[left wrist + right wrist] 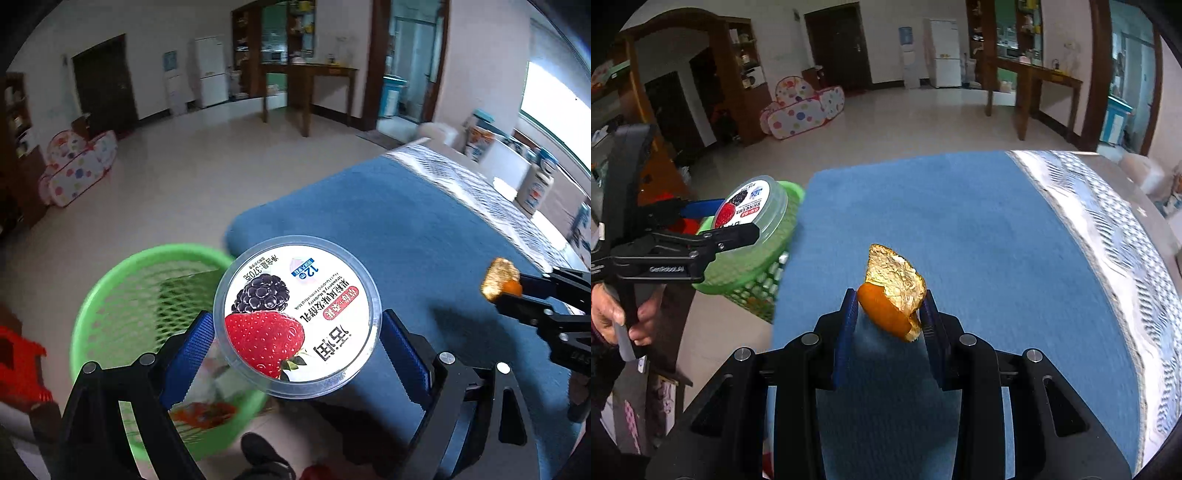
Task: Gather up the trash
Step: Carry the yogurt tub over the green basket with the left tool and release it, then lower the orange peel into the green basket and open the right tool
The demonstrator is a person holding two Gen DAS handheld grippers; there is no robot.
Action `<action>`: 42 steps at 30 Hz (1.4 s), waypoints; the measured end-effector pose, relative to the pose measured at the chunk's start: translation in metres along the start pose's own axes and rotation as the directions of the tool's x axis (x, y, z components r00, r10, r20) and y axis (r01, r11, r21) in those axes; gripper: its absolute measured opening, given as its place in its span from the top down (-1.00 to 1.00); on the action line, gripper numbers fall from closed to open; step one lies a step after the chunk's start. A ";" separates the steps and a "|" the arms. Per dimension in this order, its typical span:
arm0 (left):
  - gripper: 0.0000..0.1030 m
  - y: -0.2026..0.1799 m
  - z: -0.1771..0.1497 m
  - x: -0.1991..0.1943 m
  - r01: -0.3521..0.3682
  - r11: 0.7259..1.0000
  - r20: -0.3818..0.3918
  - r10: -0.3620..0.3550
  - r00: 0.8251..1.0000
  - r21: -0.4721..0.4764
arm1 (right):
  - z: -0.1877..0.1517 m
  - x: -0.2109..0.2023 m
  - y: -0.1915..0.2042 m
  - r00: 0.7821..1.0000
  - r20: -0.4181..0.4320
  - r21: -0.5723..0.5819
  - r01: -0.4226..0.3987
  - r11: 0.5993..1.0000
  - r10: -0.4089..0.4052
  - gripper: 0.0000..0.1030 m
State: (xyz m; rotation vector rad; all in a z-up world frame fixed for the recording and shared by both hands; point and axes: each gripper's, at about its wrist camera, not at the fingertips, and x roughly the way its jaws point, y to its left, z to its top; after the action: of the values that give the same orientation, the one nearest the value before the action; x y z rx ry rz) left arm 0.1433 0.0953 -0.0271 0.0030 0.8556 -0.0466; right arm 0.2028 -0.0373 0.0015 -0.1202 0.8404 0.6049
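Blue cloth (960, 206) edge meets green basket (110, 295) — open floor (207, 166) beyond.

Tub lid (297, 315): "12", "370g", "Strawberry & Mulberry".
Left tongs (735, 221) arm: "GenRobot.AI".

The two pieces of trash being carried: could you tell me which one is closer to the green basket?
The yogurt tub in the left gripper sits at the green basket rim; the orange peel in the right gripper is over the blue cloth.
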 end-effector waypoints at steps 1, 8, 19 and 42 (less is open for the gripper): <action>-0.68 0.012 -0.002 0.000 -0.015 1.000 -0.003 0.015 1.000 -0.015 | 0.003 0.003 0.006 1.000 0.000 -0.004 -0.008 1.000 0.008 0.33; -0.69 0.080 -0.022 0.012 -0.086 0.989 -0.053 0.080 0.995 -0.122 | 0.021 0.033 0.052 0.997 -0.020 -0.034 -0.075 0.997 0.074 0.33; -0.69 0.126 -0.054 0.052 -0.129 0.976 -0.169 0.099 0.981 -0.174 | 0.044 0.080 0.101 0.989 -0.057 -0.040 -0.141 0.989 0.138 0.33; -0.76 0.164 -0.077 0.031 -0.134 0.953 -0.157 0.093 0.983 -0.273 | 0.063 0.130 0.151 0.974 -0.118 -0.050 -0.202 0.978 0.195 0.31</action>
State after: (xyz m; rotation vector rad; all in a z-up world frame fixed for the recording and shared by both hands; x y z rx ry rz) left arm 0.1125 0.2591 -0.1034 -0.2156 0.9976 0.1874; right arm 0.2285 0.1671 -0.0308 -0.1283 0.9506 0.8186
